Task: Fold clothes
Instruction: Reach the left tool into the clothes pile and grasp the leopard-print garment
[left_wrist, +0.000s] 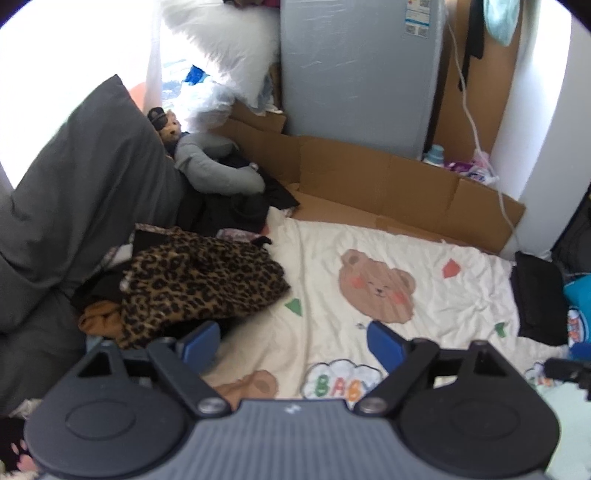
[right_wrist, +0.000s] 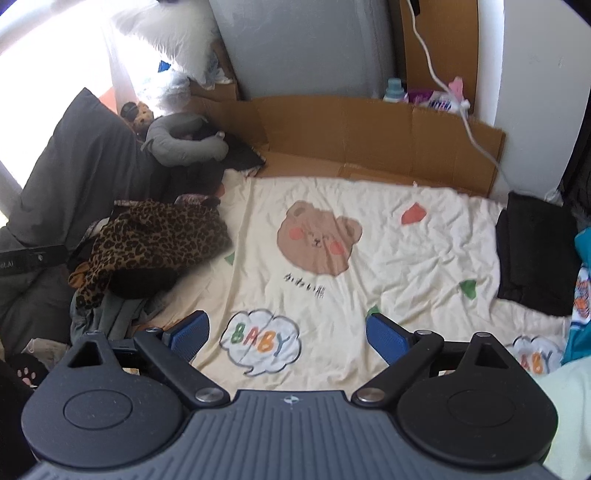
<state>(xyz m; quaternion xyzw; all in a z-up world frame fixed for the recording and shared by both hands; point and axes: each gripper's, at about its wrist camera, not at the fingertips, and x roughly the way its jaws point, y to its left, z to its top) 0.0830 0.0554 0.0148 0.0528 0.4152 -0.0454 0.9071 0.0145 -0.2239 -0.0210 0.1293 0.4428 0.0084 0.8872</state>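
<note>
The clothes pile sits at the left of both frames. On top lies a leopard-print garment, crumpled, with a black garment under its lower edge and an ochre piece at its lower left. Grey-green fabric shows below the pile in the right wrist view. I see a folded black garment at the right edge of both frames, well apart from the pile.

All of this rests on a cream sheet printed with a bear face and a "BABY" cloud.

My left gripper has its blue pads spread wide and holds nothing; its left pad is just beside the leopard garment's lower edge. My right gripper is likewise spread wide and empty, above the "BABY" cloud.

Beyond the pile, at left, I see a dark grey pillow and a grey neck pillow. Flattened cardboard lines the far edge of the sheet, with a grey panel standing behind it.
</note>
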